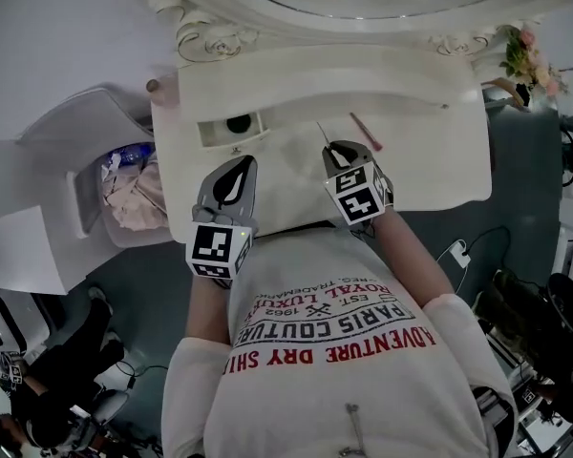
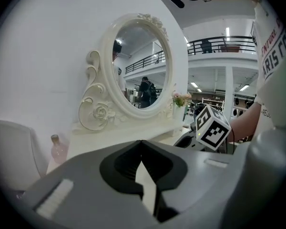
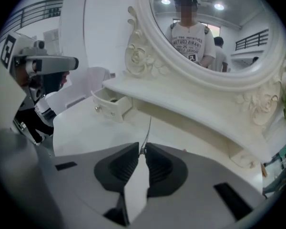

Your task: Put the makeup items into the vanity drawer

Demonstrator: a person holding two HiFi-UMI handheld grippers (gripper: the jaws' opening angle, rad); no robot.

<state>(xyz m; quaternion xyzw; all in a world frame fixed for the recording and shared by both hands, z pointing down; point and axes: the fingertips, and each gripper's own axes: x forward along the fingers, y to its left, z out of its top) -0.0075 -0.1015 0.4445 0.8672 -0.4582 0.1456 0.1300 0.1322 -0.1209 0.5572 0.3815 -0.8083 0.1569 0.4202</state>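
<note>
Since the right gripper (image 3: 143, 150) clamps the wand (image 3: 148, 130) by its near end at mid-frame, this light, slippery stick may swivel; left gripper (image 2: 142, 143) is closed, empty.

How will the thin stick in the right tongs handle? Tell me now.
The thin stick looks wire-slim and straight: probably very light, stiff enough to hold its line. The right tongs pinch only its end at their tips, so it may pivot or slip. Released on the smooth vanity top, it might roll.
</note>
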